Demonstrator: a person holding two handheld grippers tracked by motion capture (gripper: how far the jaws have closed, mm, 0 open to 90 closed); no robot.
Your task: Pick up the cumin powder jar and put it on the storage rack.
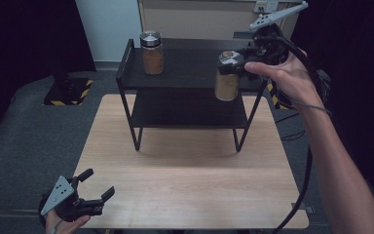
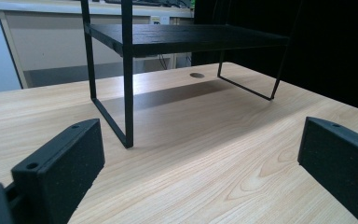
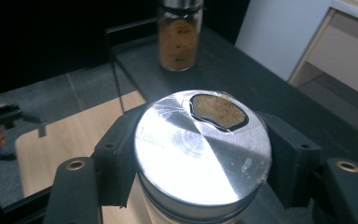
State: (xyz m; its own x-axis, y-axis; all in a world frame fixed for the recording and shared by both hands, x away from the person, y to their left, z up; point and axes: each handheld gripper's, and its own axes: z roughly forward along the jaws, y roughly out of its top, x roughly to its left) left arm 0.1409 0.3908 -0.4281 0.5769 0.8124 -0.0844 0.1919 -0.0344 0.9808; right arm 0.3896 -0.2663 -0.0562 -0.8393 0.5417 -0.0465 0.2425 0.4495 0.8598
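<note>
High view: we have the right claw point(image 1: 247, 62) clamped on a spice jar point(image 1: 227, 78) just under its metal lid point(image 3: 200, 147), holding it upright in the air at the shelf rack's point(image 1: 126, 58) top right edge, probably so the contents stay level. A second jar point(image 1: 152, 52) stands on the top shelf's left. Our left claw point(image 1: 95, 185) rests spread apart, empty, low over the worktop point(image 1: 190, 195), clear of the work.
</note>
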